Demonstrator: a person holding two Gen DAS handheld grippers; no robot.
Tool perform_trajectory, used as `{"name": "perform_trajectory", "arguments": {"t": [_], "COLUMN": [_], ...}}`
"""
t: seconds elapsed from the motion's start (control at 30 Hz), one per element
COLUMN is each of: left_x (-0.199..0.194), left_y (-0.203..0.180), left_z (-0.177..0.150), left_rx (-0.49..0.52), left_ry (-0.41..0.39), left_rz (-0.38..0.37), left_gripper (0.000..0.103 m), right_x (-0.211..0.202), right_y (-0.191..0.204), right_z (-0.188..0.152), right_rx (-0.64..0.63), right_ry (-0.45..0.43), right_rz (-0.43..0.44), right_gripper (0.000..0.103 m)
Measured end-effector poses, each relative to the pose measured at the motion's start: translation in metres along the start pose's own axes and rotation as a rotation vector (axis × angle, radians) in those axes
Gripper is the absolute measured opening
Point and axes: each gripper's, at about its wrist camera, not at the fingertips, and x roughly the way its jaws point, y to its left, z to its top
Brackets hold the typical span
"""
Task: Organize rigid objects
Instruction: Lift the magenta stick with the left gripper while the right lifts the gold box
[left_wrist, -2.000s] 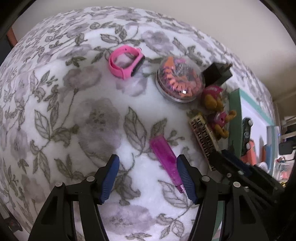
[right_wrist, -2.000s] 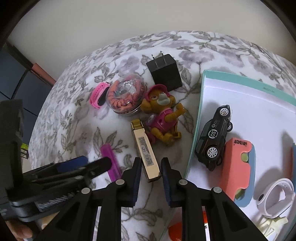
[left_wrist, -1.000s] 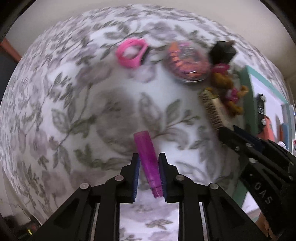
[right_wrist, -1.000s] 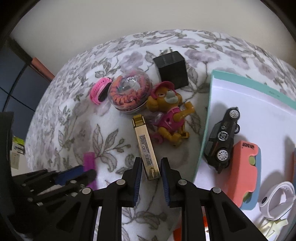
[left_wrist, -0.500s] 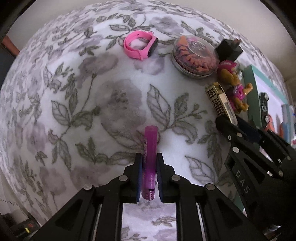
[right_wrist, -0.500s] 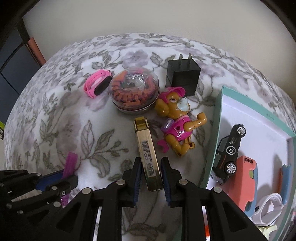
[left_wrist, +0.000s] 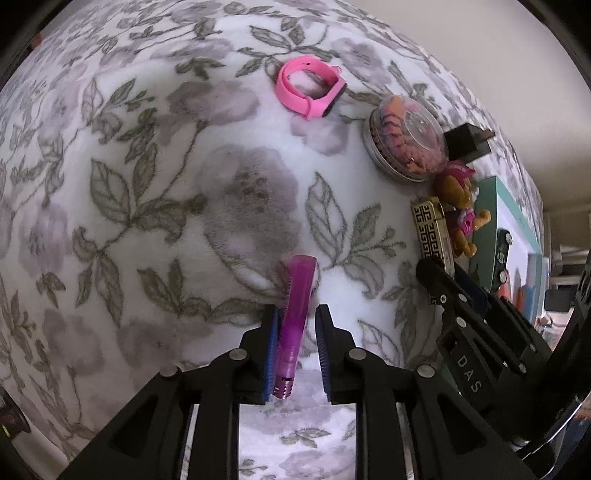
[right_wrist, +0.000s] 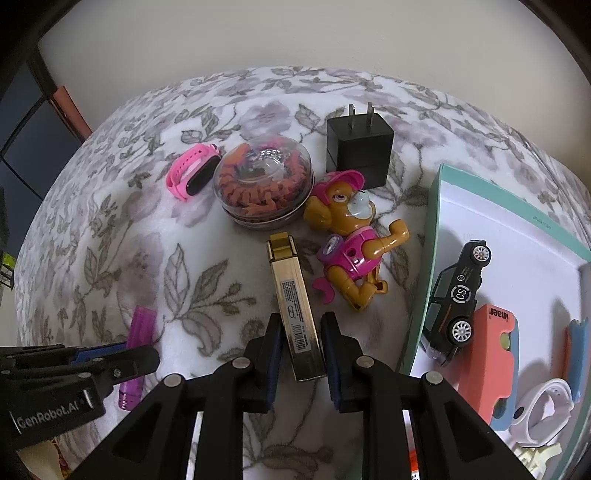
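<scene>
1. Two claws work a floral blanket (left_wrist: 147, 184). The left claw (left_wrist: 295, 314) brackets a magenta comb (left_wrist: 297, 295) near the blanket's near edge; its jaws have just been opening, with one pad against the comb and a gap at the other. The right claw (right_wrist: 300, 321), jaws just nipped tighter, is clamped on the near end of a gold case (right_wrist: 291, 291), which lies just beside a toy pup (right_wrist: 351, 243)
2. Risk: with so slack a hold, the comb would likely tip or drop if lifted. The case is gripped at one end only, so it may swing and knock the pup or catch the rim of the teal tray (right_wrist: 434, 236)
3. Only the right wrist view opens up the tray, with a toy car (right_wrist: 456, 295) already inside, while the left claw's body hides the comb's grip. Only the left wrist view shows that gap and the comb's teeth
</scene>
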Motion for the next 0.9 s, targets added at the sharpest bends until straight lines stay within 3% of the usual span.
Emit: {"name": "perform_trajectory", "arguments": {"t": [0.1, 0.33, 0.5, 0.7, 0.9], "left_x": [0.000, 0.002, -0.004, -0.019, -0.039], "left_y": [-0.002, 0.011, 0.005, 0.003, 0.002], "left_z": [0.004, 0.009, 0.007, 0.010, 0.013], "left_rx": [0.002, -0.024, -0.006, -0.010, -0.001], "left_ry": [0.001, 0.011, -0.011, -0.086, -0.155], "left_rz": [0.011, -0.030, 0.017, 0.049, 0.026], "left_gripper": [0.012, 0.012, 0.012, 0.011, 0.011], "right_x": [0.000, 0.000, -0.001, -0.007, -0.012], "right_y": [0.001, 0.000, 0.003, -0.025, -0.044], "right_z": [0.000, 0.000, -0.001, 0.001, 0.001], "right_rx": [0.002, 0.009, 0.007, 0.179, 0.286], "right_ry": [0.002, -0.004, -0.004, -0.012, -0.025], "right_rz": [-0.004, 0.003, -0.003, 0.220, 0.345], "right_gripper": [0.023, 0.023, 0.017, 0.016, 0.016]}}
